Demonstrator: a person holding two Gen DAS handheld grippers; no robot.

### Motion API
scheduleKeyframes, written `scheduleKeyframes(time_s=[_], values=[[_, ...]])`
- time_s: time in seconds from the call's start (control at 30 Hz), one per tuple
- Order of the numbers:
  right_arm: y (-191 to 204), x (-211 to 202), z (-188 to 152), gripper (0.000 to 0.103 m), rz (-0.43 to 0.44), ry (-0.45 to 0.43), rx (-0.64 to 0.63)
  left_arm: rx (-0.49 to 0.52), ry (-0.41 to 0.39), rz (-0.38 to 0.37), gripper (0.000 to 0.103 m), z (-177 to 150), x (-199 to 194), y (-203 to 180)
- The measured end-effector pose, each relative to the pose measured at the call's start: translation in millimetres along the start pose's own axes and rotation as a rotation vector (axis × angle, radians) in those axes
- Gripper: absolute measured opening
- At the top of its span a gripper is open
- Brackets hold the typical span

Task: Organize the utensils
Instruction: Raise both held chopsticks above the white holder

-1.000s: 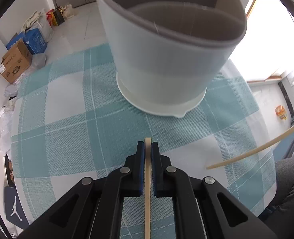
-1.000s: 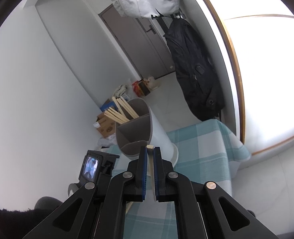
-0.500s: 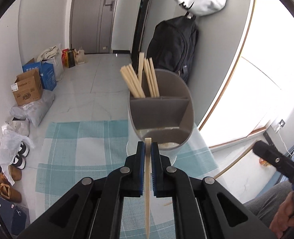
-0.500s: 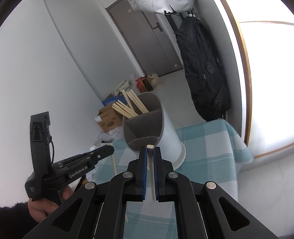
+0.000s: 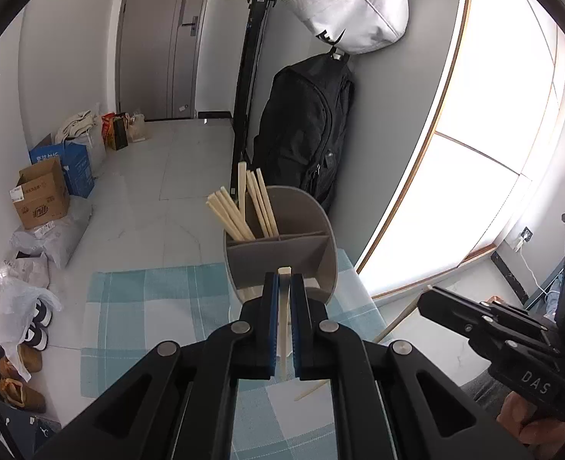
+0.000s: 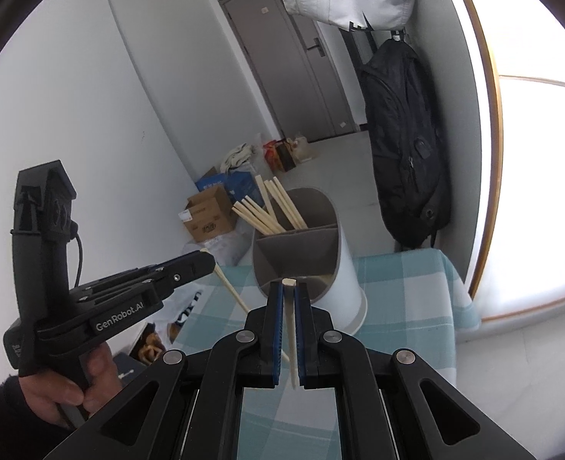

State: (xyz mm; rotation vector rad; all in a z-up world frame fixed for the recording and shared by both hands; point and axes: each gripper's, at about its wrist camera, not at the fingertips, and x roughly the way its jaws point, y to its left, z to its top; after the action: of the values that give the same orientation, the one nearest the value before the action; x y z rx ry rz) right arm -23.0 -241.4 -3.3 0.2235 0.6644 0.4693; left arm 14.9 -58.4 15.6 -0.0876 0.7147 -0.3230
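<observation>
A white utensil holder (image 5: pixel 324 264) with grey divided compartments stands on the teal checked tablecloth (image 5: pixel 148 299); it also shows in the right wrist view (image 6: pixel 344 272). Several chopsticks (image 5: pixel 240 207) stand in its far compartment (image 6: pixel 271 211). My left gripper (image 5: pixel 284 291) is shut on a pale chopstick (image 5: pixel 283 329), held above the table in front of the holder. My right gripper (image 6: pixel 289 299) is shut on another chopstick (image 6: pixel 291 329), also raised before the holder. Each gripper appears in the other's view, the right one (image 5: pixel 428 299) and the left one (image 6: pixel 206 260).
A black backpack (image 5: pixel 305 130) and a white bag (image 5: pixel 351 4) hang on the wall behind the table. Cardboard boxes (image 5: pixel 41 199), bags and shoes (image 5: pixel 29 333) lie on the floor to the left. A bright window (image 5: pixel 505 115) is on the right.
Both grippers have risen and pulled back from the holder with their chopsticks. The left view went from close against the holder's wall to looking down on it from farther off.
</observation>
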Motion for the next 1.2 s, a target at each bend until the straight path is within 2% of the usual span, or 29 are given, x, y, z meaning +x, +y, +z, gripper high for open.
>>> scheduleKeyframes(time_s=[0.27, 0.5, 0.8, 0.97, 1.2], values=[[9.9, -3.0, 43.2, 0.005, -0.007, -0.006, -0.039, 0.033, -0.012, -0.041, 0.002, 37.2, -12.3, -5.9], [22.8, -9.2, 97.9, 0.005, -0.005, 0.004, -0.127, 0.053, -0.031, -0.1, 0.002, 84.2, -27.9, -8.1], [40.8, -10.9, 173.2, 0.005, -0.017, -0.063, -0.196, 0.03, -0.077, -0.13, 0.002, 138.3, -29.4, 9.5], [42.2, 10.6, 187.5, 0.005, -0.029, -0.049, -0.227, 0.018, -0.074, -0.118, 0.002, 138.0, -7.4, 19.8], [29.5, 45.9, 181.3, 0.005, -0.051, 0.009, -0.247, -0.038, -0.016, -0.121, 0.002, 119.7, 30.8, 41.1]])
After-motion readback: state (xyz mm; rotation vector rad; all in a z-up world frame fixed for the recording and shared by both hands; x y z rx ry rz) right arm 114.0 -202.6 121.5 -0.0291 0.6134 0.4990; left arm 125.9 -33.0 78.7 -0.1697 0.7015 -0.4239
